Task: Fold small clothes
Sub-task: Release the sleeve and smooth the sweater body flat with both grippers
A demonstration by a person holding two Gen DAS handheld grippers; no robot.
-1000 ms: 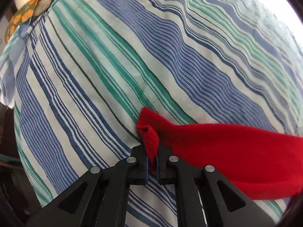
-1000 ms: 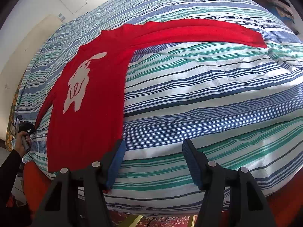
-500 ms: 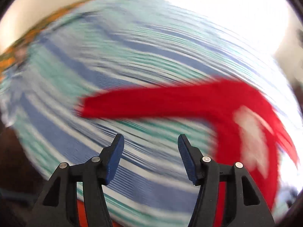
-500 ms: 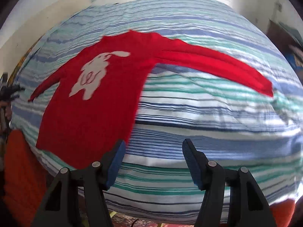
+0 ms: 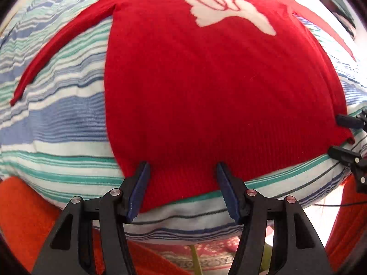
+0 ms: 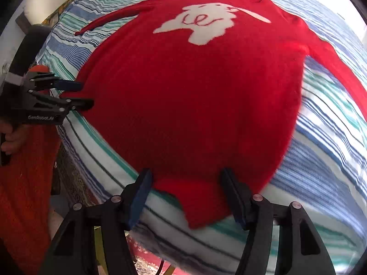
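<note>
A red long-sleeved sweater (image 5: 206,80) with a white animal figure (image 5: 224,6) lies flat on a striped bed, sleeves spread out; it also shows in the right wrist view (image 6: 195,96). My left gripper (image 5: 182,186) is open at the sweater's bottom hem near its left corner; it also shows in the right wrist view (image 6: 76,95). My right gripper (image 6: 185,197) is open at the hem's right corner; it also shows at the right edge of the left wrist view (image 5: 344,137). Neither holds cloth.
The bed cover (image 5: 52,123) has blue, green and white stripes and bulges over the near edge. A patterned rug (image 5: 206,254) lies on the floor below. My orange sleeve (image 6: 25,183) is at the left.
My left gripper let go of the left sleeve cuff, opened, and swung round to the sweater's bottom hem. My right gripper moved in to the hem's right corner, staying open.
</note>
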